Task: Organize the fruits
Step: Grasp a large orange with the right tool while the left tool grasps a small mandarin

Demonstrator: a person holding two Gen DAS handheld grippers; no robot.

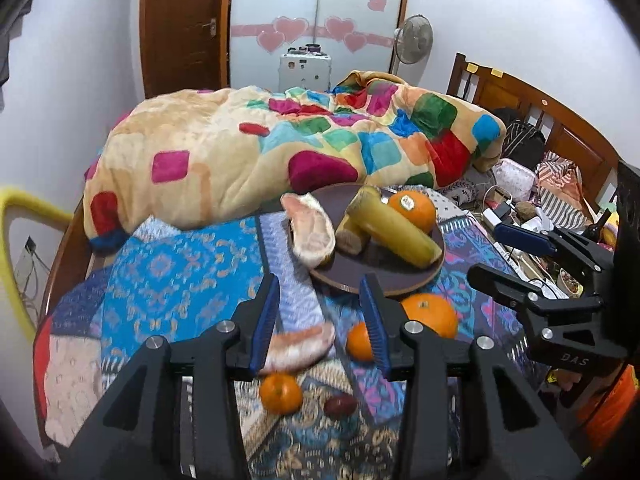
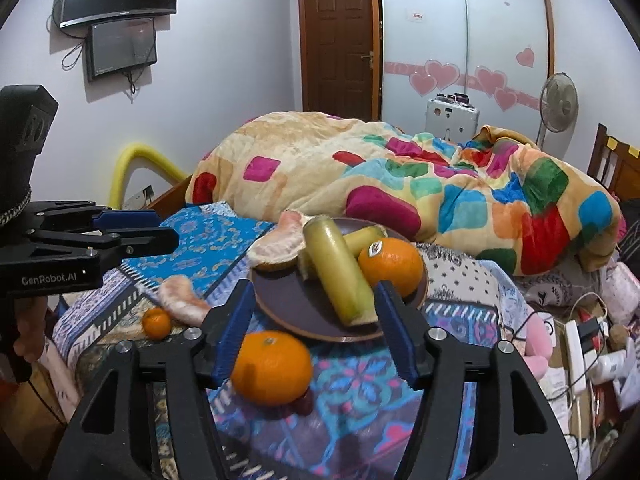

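Both claws hang spread and empty over the bed: the left claw above a pomelo piece, the right claw above an orange beside the plate.

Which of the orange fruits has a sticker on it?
The orange on the plate, beside the sugarcane pieces. The other oranges lie on the blanket without stickers.

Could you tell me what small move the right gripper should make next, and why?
Probably ease the right gripper forward and down around the loose orange. Its jaws are open and empty, that orange lies on the cloth just ahead between them, and the plate beyond already holds another orange, sugarcane pieces and a pomelo segment.
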